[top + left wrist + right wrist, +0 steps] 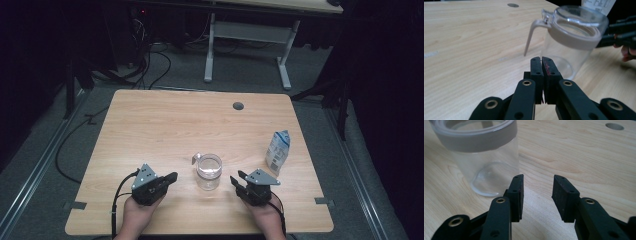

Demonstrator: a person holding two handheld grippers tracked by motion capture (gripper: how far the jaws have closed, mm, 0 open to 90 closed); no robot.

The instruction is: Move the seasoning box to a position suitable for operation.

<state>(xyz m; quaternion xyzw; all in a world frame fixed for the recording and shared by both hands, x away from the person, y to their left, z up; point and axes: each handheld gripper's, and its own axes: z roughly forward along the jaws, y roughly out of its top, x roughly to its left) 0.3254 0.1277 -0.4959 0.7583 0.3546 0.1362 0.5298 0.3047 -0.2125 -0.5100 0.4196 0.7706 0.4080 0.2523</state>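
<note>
A clear plastic pitcher (pixel 208 171) with a grey band, a lid and a thin handle stands upright on the wooden table (pixel 165 120), between my two grippers. My left gripper (pixel 172 177) lies to its left, jaws shut with nothing between them; in the left gripper view its tips (pixel 541 60) point at the pitcher (pixel 571 40) from a short way off. My right gripper (pixel 237 178) sits just right of the pitcher, jaws parted and empty. In the right gripper view its tips (pixel 537 178) stand beside the pitcher's base (pixel 486 162), apart from it.
A small white and blue carton (pixel 277 151) stands upright at the table's right side, behind my right gripper. A round cable hole (pixel 238 106) sits near the far edge. Another desk's white frame (pixel 250 45) stands beyond the table.
</note>
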